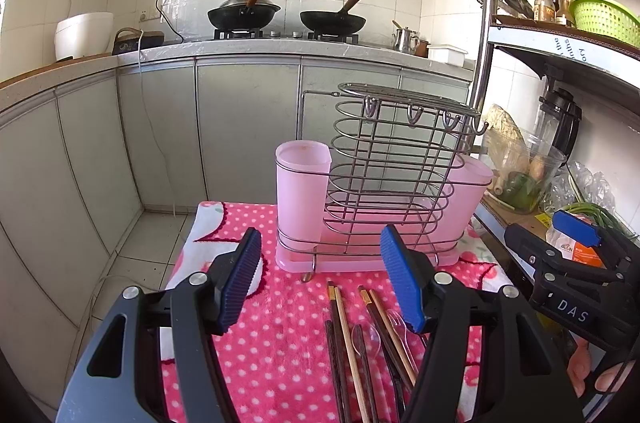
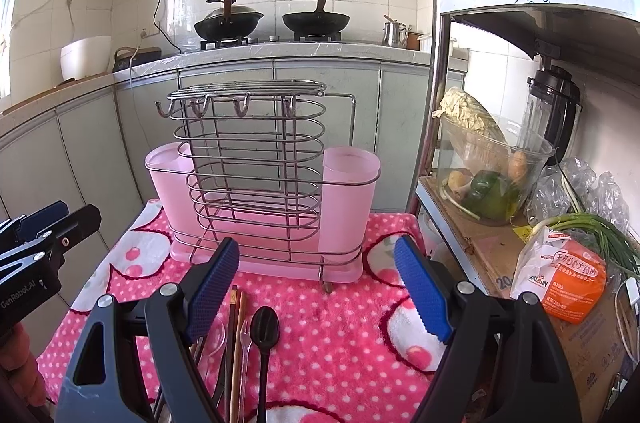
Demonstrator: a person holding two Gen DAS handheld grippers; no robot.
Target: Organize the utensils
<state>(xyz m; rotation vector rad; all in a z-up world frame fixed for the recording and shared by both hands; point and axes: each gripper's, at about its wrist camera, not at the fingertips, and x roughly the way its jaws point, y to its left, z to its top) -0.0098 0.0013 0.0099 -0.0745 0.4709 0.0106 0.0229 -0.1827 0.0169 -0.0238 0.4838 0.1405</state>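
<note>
chopsticks (image 1: 352,343) and spoons (image 2: 264,327) lie on the tabletop (image 1: 280,343) under both tongs, left (image 1: 320,283) and right (image 2: 320,287), spread wide, empty, before the rack (image 2: 256,175).

Wire utensil rack (image 1: 384,183) upright on worktop, empty pink cup (image 1: 303,191) at each end. Chopsticks (image 1: 344,343), clear spoons (image 1: 366,337), black spoon (image 2: 265,331) lying flat just before it.
</note>
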